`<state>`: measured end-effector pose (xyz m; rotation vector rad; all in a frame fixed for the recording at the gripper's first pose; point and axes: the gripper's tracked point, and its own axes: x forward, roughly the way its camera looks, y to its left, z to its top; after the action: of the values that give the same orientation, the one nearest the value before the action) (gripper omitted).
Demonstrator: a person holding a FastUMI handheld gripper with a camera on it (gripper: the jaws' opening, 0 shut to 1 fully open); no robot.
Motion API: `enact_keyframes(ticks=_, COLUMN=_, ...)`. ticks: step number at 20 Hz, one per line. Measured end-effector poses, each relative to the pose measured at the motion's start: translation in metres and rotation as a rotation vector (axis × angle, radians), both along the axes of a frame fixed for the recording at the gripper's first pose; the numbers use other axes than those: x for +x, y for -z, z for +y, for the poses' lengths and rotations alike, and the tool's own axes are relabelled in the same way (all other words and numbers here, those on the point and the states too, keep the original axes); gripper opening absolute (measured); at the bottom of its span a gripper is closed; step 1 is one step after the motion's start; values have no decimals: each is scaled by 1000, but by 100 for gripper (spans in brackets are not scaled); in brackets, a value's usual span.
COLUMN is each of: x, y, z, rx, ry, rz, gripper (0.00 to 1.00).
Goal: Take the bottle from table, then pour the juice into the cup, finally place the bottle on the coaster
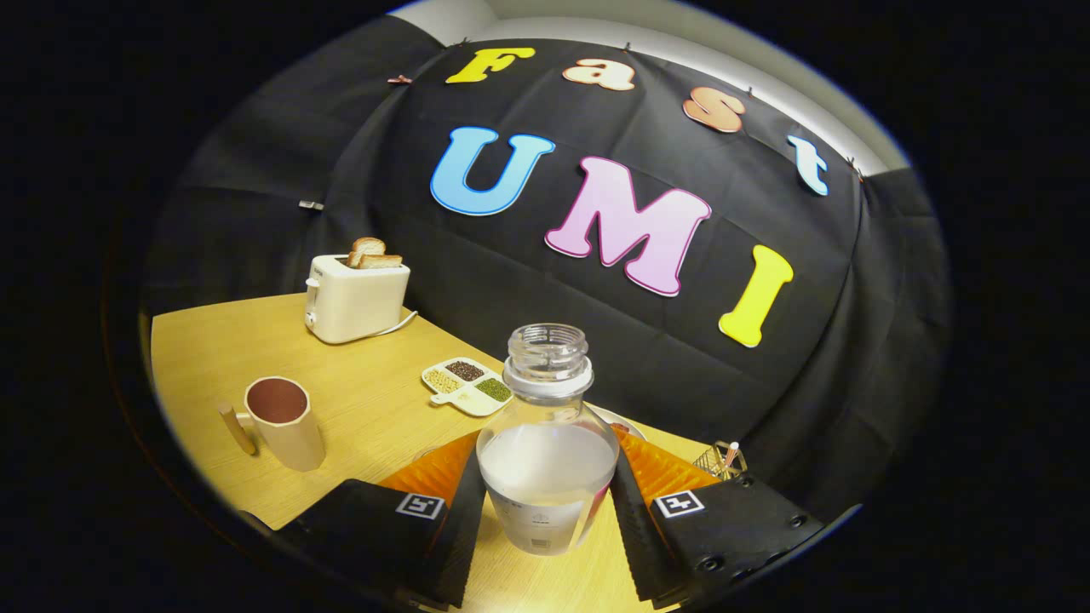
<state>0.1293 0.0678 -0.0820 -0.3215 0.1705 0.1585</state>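
A clear bottle (546,443) with no cap, about half full of whitish juice, stands upright between my fingers. My gripper (545,489) is shut on the bottle, with both pads pressed to its lower body. The cup (285,421), beige with a handle and a dark brown inside, stands on the wooden table (366,417) to the left of the fingers, well apart from the bottle. A pale round rim, perhaps the coaster (626,423), peeks out just behind the bottle on the right. I cannot tell whether the bottle's base touches the table.
A white toaster (356,298) holding toast slices sits at the table's far side by the black cloth wall. A divided dish (467,385) of grains lies between it and the bottle. A wire holder (722,460) stands beyond the right finger.
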Motion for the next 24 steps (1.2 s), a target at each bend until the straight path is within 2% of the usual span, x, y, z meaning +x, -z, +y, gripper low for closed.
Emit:
enact_keyframes(ticks=14, x=-4, y=-10, z=85, rx=-342, ry=-60, rz=-102, gripper=74)
enact_keyframes(ticks=24, x=1, y=24, z=113, rx=-597, ry=-138, rz=-105, gripper=74)
